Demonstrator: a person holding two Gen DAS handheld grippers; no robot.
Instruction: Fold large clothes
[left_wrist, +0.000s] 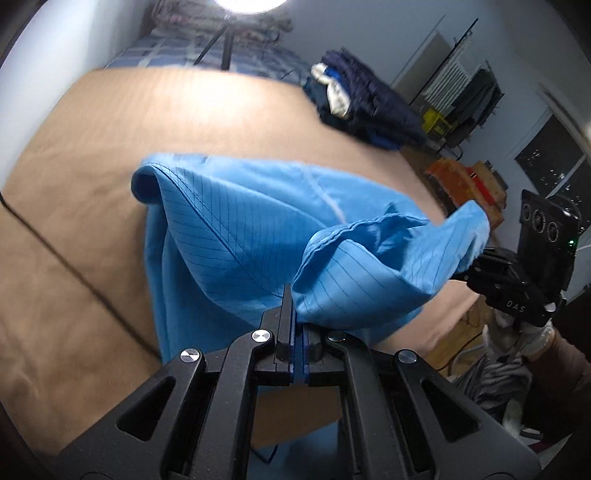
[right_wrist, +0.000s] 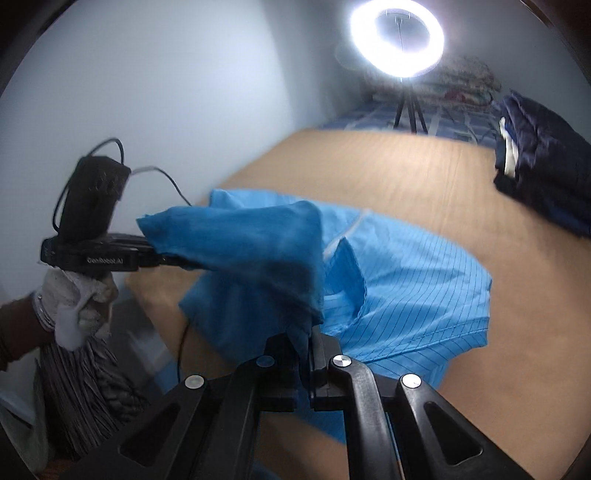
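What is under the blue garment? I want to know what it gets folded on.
The blue garment lies on a tan surface, bare around it. Both grippers lift its near edge; whatever sits beneath the flat part is covered.

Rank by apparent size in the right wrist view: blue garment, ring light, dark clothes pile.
1. blue garment, by far the largest.
2. dark clothes pile, partly cut off by the frame edge.
3. ring light, close to the pile; glare swells it, so that order is unsure.

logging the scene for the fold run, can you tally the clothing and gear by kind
light blue garment held up off the tan table: 1
dark folded clothes pile: 1
grippers, left and right, jaws shut on the garment: 2
ring light: 1
total: 5
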